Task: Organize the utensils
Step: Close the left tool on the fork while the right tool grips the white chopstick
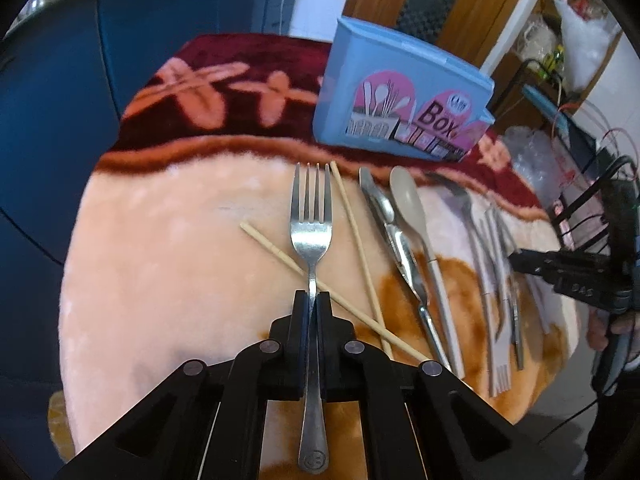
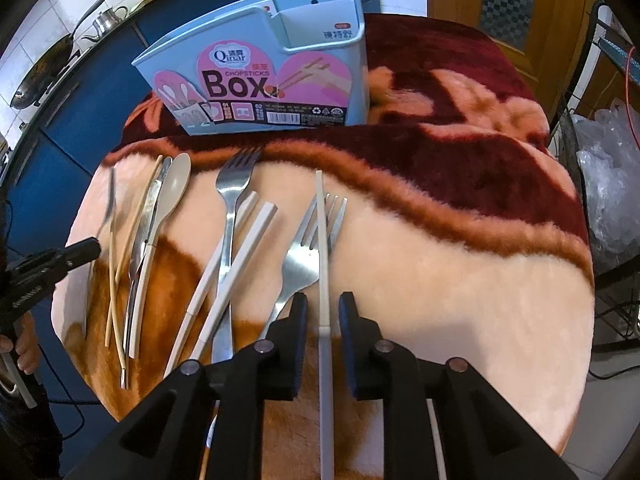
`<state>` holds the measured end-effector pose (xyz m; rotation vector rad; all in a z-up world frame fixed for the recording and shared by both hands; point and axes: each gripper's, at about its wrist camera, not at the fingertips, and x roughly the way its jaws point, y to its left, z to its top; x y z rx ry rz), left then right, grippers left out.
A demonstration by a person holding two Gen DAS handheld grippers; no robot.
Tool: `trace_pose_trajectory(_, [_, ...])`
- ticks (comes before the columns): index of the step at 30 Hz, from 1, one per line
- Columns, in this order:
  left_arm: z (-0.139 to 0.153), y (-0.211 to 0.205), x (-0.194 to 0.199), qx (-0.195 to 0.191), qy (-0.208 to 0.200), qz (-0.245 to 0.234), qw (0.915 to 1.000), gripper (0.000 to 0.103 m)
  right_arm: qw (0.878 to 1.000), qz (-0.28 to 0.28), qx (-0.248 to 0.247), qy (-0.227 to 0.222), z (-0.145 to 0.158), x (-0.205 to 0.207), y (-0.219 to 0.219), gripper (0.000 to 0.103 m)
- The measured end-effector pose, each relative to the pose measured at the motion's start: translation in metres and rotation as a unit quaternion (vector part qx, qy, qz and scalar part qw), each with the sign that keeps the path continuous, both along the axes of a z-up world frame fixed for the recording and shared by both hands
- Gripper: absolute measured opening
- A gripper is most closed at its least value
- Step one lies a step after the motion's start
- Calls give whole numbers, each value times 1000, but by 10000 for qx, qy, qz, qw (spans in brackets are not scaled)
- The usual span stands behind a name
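Steel fork (image 1: 311, 236), clamped thin in my left gripper (image 1: 312, 300) short of blue plastic chopsticks box (image 1: 400, 92), may swivel; right gripper (image 2: 323, 308) slack around white chopstick (image 2: 322, 248).

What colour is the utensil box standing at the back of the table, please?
The utensil box is light blue with a pink printed label, clearest in the right wrist view.

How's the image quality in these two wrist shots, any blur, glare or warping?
Left wrist view: the blue plastic chopsticks box is soft and smeared, and the steel fork glints. Right wrist view: sharper, box lettering readable; fisheye bends the pink blanket's edge into a curve.
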<state>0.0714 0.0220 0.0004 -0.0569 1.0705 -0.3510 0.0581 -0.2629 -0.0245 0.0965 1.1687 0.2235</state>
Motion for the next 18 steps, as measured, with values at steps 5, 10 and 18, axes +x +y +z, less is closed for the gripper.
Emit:
trace_pose_trajectory(5, [-1, 2, -3, 47, 54, 52, 10000, 4, 9999, -25, 60, -82, 0, -1, -2, 11])
trace_pose_trajectory(10, [-17, 3, 5, 103, 354, 172, 9992, 4, 9998, -63, 200, -52, 1, -4, -10, 11])
trace_pose_trajectory(18, [-16, -1, 25, 166, 564, 80, 9982, 6, 9993, 84, 76, 358, 3, 8, -6, 12])
